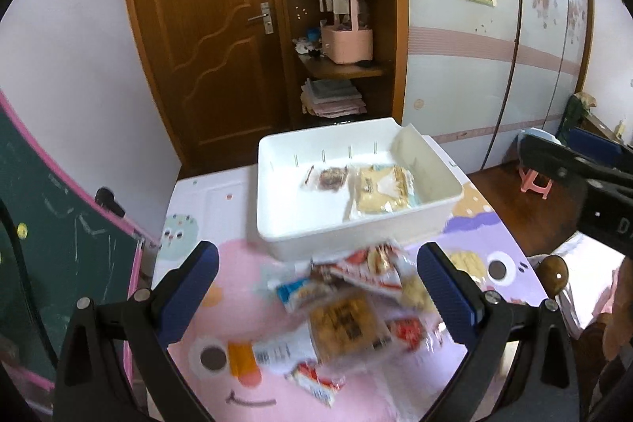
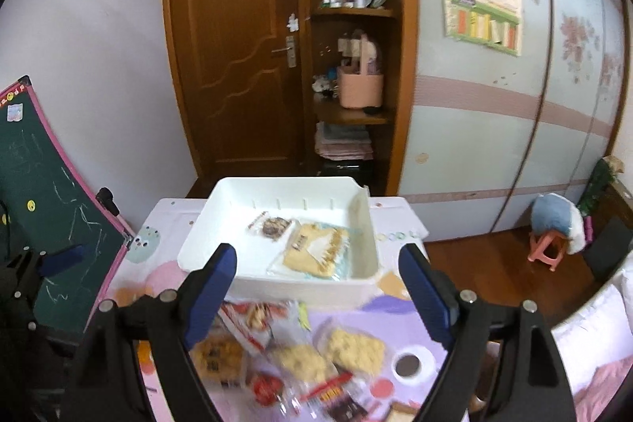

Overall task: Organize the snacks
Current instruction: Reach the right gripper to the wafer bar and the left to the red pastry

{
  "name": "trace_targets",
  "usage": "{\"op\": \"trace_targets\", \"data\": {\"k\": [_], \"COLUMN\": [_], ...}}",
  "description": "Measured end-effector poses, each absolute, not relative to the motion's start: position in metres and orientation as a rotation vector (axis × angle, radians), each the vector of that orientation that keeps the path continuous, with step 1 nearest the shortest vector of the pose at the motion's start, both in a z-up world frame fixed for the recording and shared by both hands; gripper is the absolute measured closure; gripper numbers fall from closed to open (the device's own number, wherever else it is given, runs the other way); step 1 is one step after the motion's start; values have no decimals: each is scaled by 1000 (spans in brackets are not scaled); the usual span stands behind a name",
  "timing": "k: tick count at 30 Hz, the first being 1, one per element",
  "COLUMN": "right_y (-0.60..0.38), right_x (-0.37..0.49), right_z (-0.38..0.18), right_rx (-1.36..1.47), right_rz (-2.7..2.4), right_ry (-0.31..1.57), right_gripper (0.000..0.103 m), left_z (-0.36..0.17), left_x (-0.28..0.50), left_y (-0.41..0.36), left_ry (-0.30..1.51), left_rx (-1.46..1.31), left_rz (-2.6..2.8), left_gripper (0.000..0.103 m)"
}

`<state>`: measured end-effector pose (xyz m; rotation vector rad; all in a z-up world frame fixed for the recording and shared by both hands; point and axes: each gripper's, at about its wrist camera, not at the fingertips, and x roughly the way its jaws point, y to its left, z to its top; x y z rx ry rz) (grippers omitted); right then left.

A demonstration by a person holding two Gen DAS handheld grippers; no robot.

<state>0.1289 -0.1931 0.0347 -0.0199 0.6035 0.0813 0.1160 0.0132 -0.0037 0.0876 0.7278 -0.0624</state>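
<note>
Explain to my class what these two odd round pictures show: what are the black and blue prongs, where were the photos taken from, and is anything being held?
No robot here: a person carries a handheld two-finger gripper in each hand, with a wide-angle camera on each looking forward along its fingers. One picture looks out from the left gripper, the other from the right gripper. The prongs are black fingers with blue pads. On the pink and purple cartoon-printed table cover stands a white rectangular plastic bin holding two wrapped snacks. In front of it lies a loose pile of snack packets. Both grippers are open and hold nothing.
</note>
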Motion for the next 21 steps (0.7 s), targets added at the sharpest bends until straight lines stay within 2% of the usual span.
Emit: {"op": "trace_targets", "data": {"k": [11, 21], "right_y": [-244, -276], "right_x": [47, -1], "right_z": [1, -64], "right_rx": [55, 6], "right_rz": [52, -57], "right_ry": [684, 779], "right_gripper": [19, 19], "left_z": [-24, -54], "left_x": [46, 28], "left_y": [-11, -42], "left_ry": [750, 813], "left_rx": [68, 176], "left_rz": [-157, -192], "left_gripper": [3, 3]}}
